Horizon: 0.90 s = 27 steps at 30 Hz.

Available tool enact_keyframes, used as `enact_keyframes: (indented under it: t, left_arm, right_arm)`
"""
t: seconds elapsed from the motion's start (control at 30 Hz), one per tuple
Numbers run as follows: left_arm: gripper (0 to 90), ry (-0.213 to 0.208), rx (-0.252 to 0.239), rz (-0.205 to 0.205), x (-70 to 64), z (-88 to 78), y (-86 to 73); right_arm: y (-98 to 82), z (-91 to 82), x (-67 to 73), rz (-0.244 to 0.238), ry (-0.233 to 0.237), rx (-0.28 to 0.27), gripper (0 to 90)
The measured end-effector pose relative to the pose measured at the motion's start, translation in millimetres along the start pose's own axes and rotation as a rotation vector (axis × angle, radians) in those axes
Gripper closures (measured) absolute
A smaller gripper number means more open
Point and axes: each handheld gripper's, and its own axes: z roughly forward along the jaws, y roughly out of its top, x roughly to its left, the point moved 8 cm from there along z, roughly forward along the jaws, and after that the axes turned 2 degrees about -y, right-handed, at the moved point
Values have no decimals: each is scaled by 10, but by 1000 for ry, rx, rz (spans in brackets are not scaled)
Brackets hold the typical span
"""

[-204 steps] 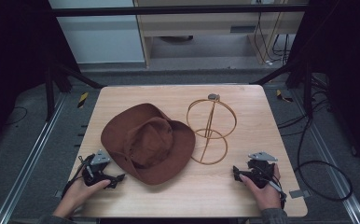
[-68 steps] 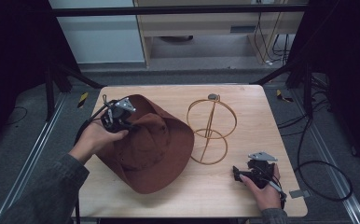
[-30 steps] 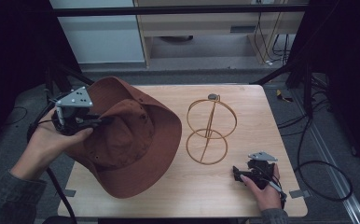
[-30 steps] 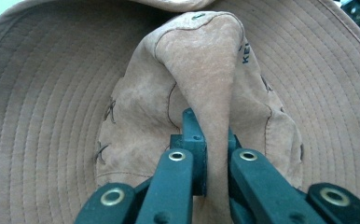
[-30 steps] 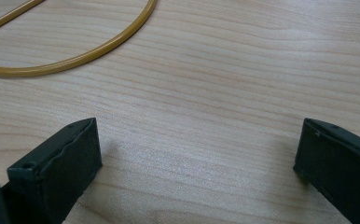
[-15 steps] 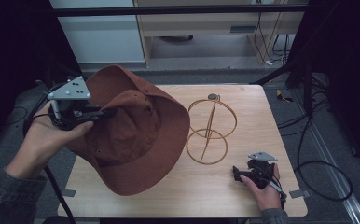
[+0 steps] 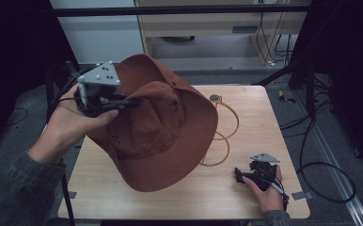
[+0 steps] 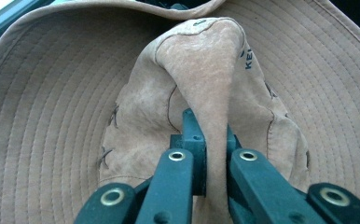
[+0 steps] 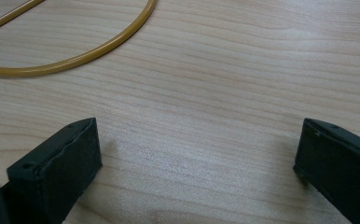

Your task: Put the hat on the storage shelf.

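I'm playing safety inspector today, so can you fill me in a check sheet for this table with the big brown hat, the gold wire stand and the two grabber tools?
Surface: wooden table, bare and dry where it shows.
Job's things: brown hat lifted off the table, tilted, pinched by its crown; gold wire stand upright on the table, partly hidden behind the hat.
Clutter: nothing seen on the table.
Grippers: left gripper shut on a fold of the hat's crown; right gripper open, resting low over bare wood near the table's right front.
Cables: black cable trailing on the floor at the right.
Surroundings: grey floor, dark frame around the table.
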Motion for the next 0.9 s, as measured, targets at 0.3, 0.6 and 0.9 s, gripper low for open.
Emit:
enact_keyframes:
  t: [0.3, 0.6, 0.9]
  left_arm:
    - [885, -23, 1, 20, -18, 372, 307]
    - [885, -23, 38, 40, -48, 601, 489]
    - [885, -24, 40, 35, -52, 757, 562]
  right_arm:
    - [0, 3, -2, 0, -3, -1, 4]
    - [1, 4, -1, 0, -2, -1, 4]
    - [2, 6, -4, -1, -3, -2, 4]
